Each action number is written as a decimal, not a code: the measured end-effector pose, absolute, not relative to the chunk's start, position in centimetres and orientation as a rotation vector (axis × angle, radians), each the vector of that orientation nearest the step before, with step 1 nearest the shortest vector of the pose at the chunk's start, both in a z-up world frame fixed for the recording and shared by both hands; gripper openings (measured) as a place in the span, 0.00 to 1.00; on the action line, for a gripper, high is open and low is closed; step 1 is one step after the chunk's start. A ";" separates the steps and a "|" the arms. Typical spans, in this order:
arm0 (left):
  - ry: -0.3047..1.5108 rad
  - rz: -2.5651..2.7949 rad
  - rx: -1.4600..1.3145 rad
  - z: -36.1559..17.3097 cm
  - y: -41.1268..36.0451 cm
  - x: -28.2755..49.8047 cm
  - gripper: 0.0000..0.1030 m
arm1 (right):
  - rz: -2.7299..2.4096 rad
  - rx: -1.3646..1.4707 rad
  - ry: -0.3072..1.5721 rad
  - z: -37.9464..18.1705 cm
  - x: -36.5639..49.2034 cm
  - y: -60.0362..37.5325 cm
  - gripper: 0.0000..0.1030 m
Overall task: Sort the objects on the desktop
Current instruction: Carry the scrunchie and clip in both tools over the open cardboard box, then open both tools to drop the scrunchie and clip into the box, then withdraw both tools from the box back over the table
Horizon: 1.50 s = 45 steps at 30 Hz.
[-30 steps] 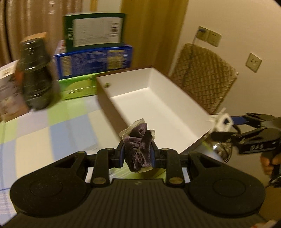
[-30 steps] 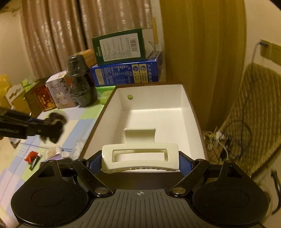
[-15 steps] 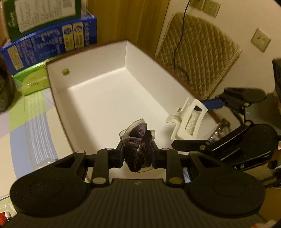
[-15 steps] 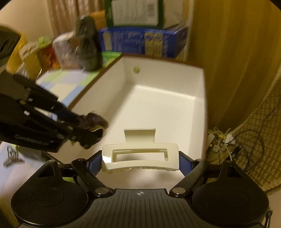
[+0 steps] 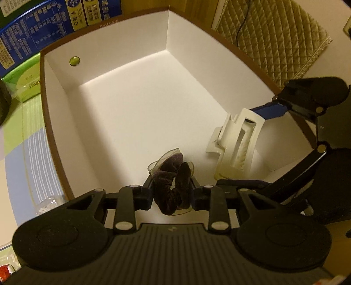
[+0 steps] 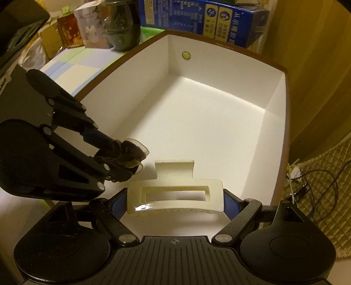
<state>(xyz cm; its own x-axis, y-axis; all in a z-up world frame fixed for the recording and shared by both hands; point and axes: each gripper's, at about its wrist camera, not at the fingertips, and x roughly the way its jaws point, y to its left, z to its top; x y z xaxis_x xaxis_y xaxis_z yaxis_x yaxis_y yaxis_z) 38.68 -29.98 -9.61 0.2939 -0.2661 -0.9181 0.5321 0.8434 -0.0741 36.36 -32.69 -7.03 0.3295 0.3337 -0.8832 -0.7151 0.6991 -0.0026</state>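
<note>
We hold both grippers over the near end of the white box (image 5: 105, 50), presumably so each thing can drop straight onto its bare floor. Our left gripper (image 5: 171, 193) has the dark velvet scrunchie (image 5: 173, 186) between its fingers; the jaws are opening, yet the fabric looks pinched between the pads and hangs above the floor near the box's near edge. Our right gripper (image 6: 175, 200) is clamped wide on the ends of the cream hair claw (image 6: 175, 197), over the box's near right corner.

The left view shows the claw side-on, teeth pointing down at the floor, which the right view hides. The right view alone shows the scrunchie's clear frill, the blue carton (image 6: 204, 19) and the clutter behind the far rim.
</note>
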 end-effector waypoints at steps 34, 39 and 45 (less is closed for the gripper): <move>1.023 -0.567 0.172 -4.9 -27.1 36.4 0.75 | 0.684 -0.373 0.870 -4.0 33.8 -34.5 0.98; 0.965 -0.544 0.130 -2.8 -24.4 34.0 0.83 | 0.657 -0.290 0.822 -2.1 32.2 -35.4 0.98; 0.933 -0.475 0.093 -1.3 -20.2 31.1 0.83 | 0.639 -0.226 0.785 -0.7 29.4 -35.7 0.98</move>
